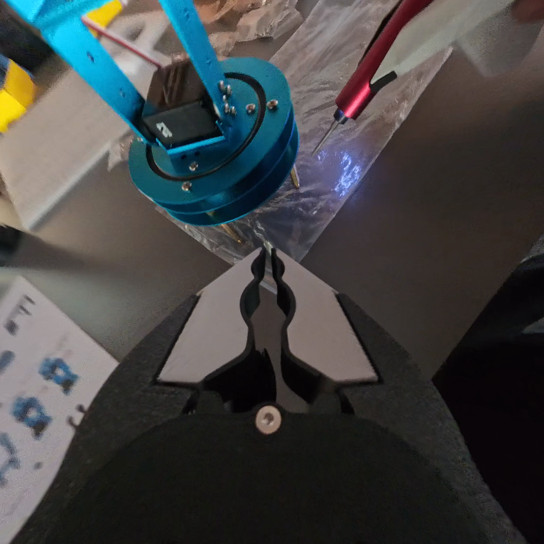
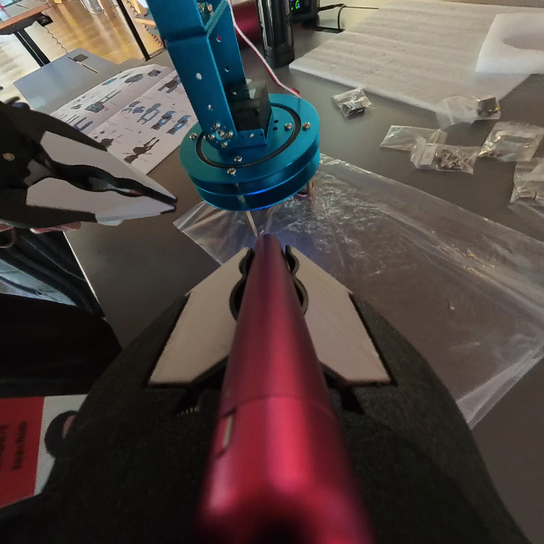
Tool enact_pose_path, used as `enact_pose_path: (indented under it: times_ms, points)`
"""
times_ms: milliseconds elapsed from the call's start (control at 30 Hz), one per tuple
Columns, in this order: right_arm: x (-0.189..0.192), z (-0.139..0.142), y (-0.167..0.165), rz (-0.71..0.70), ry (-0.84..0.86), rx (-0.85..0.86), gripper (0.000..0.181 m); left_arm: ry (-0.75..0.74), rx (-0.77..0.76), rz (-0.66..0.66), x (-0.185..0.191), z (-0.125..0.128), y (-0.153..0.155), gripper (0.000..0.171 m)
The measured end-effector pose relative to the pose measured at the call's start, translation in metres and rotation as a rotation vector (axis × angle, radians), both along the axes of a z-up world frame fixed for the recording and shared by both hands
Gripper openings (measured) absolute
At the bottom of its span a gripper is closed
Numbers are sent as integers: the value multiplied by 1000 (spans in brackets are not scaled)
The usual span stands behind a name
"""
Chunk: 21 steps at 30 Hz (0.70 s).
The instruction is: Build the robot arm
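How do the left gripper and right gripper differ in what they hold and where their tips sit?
1. The right gripper is shut on the red electric screwdriver; the left gripper is shut with nothing visible between its fingers.
2. The right gripper sits back over the clear plastic bag, the screwdriver tip near the blue round base; the left gripper's tips sit at the bag's edge, just below that base.

Both point toward the base.
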State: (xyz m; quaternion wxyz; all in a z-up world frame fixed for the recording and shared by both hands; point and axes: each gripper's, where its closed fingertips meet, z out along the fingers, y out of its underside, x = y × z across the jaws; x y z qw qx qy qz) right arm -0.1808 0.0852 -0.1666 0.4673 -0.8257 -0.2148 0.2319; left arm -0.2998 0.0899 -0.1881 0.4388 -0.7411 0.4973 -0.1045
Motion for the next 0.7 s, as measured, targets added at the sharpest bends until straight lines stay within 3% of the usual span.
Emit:
enact_pose_path:
  times_ms: [133,700]
  points:
    - [-5,-2,15,20,18,-22,22,-64,-104,40,3,-2,-4,6]
    - [-5,-12,15,111,78,-95,24,41,-91,12,35,0,-11,6]
